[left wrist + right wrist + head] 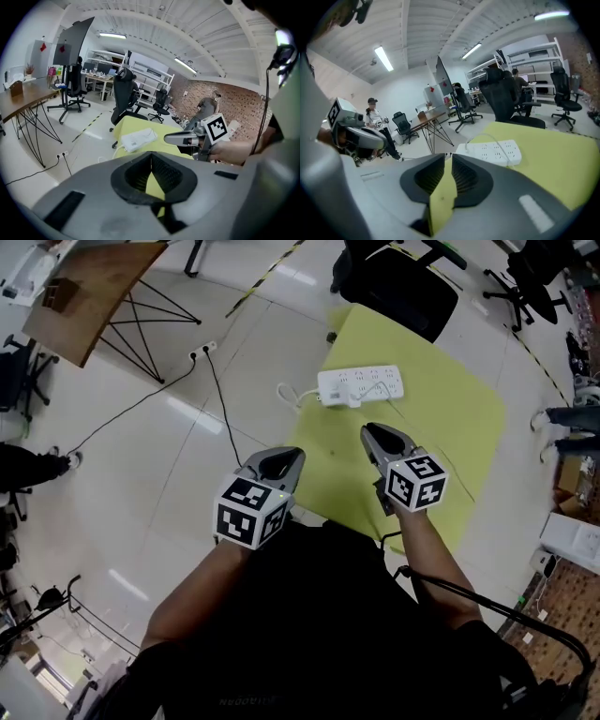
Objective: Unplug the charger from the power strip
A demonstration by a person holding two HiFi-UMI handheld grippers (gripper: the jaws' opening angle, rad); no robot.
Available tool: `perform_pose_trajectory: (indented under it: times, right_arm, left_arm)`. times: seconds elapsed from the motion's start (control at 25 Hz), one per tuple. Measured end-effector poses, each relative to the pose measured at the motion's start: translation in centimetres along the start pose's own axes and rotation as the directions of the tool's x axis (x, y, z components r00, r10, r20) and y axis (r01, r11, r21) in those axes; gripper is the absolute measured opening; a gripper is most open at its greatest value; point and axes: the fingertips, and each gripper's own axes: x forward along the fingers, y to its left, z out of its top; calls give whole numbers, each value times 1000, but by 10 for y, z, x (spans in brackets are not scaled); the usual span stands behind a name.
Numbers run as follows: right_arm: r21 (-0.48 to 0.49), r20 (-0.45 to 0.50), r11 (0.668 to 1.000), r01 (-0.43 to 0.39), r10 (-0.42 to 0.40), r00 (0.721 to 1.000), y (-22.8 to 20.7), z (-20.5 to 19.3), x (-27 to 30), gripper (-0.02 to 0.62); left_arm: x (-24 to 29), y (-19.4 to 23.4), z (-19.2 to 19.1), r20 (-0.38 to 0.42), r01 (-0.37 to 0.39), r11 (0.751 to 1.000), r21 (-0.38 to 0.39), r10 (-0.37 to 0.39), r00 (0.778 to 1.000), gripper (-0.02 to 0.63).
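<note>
A white power strip [361, 385] lies on the yellow-green table [459, 418], a white cable looped over its top and a white plug [354, 400] at its near edge. My left gripper [296, 454] hovers off the table's left edge, short of the strip, with its jaws shut and empty. Over the table, nearer to me than the strip, my right gripper [367, 429] has its jaws a narrow gap apart with nothing between them. The left gripper view shows the strip [138, 139] ahead and the right gripper [168, 138] beside it. The right gripper view has the strip [490, 152] just beyond the jaws.
A black office chair [403, 282] stands behind the table. A wooden desk on black wire legs [89, 292] is at the far left. A floor socket with a black cable [208, 349] lies on the glossy floor. People's feet [562, 418] show at the right edge.
</note>
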Motion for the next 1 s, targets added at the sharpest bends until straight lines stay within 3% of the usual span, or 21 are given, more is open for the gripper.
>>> perform_pose_trajectory:
  times: [0.16, 0.56, 0.84, 1.0]
  right_arm:
    - [-20, -82, 999, 50, -51, 995, -21, -11, 28, 100]
    - [-74, -167, 987, 139, -150, 975, -46, -14, 71, 193]
    - [-104, -207, 980, 171, -189, 960, -53, -16, 97, 201]
    - [-118, -210, 972, 202, -223, 952, -56, -16, 100, 156]
  left_arm:
    - [-3, 15, -23, -75, 12, 1000, -23, -13, 997, 5]
    - [-25, 50, -32, -28, -32, 996, -86, 29, 999, 5]
    - [-34, 60, -38, -11, -42, 992, -118, 41, 999, 5]
    - [-38, 68, -40, -8, -57, 989, -133, 56, 998, 5]
